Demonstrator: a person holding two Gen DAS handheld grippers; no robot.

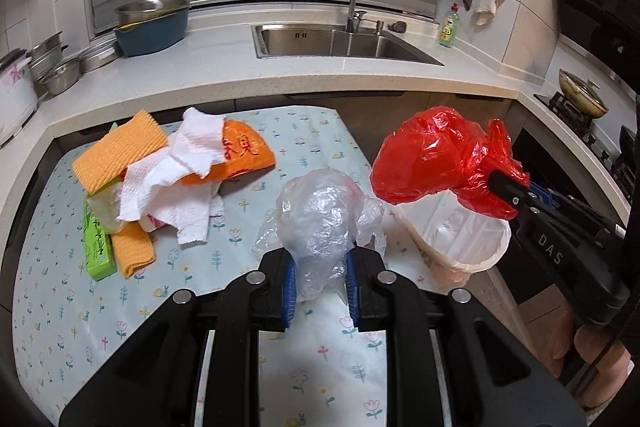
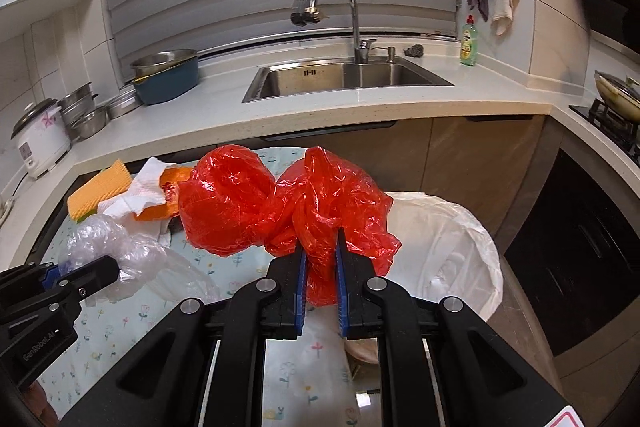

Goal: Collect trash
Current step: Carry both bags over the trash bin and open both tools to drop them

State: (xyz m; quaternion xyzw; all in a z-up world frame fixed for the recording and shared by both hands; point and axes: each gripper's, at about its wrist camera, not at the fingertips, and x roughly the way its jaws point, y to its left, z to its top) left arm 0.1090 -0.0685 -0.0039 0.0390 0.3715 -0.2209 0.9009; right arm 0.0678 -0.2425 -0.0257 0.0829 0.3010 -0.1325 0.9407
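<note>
While both grippers carry loads, collection stands partway. Right gripper (image 2: pixel 321 263): fingers clamped on crumpled red plastic bag (image 2: pixel 280 203), above white-lined bin (image 2: pixel 460 247). Left gripper (image 1: pixel 320 279): fingers pinching clear plastic bag (image 1: pixel 320 219), beside the bin. Left of the bin, on the bench (image 1: pixel 60 307): paper towels (image 1: pixel 168 183), orange wrappers (image 1: pixel 248 155), green box (image 1: pixel 98 247), uncollected.

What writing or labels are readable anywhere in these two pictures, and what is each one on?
"DAS": on the body of the right gripper, seen from the left camera.
"GenRobot.AI": on the body of the left gripper, seen from the right camera.
Large red Chinese characters: on the orange packet, partly covered, not fully readable.
Print on the green box: too small to read.
Label on the dish soap bottle: blurred.
</note>
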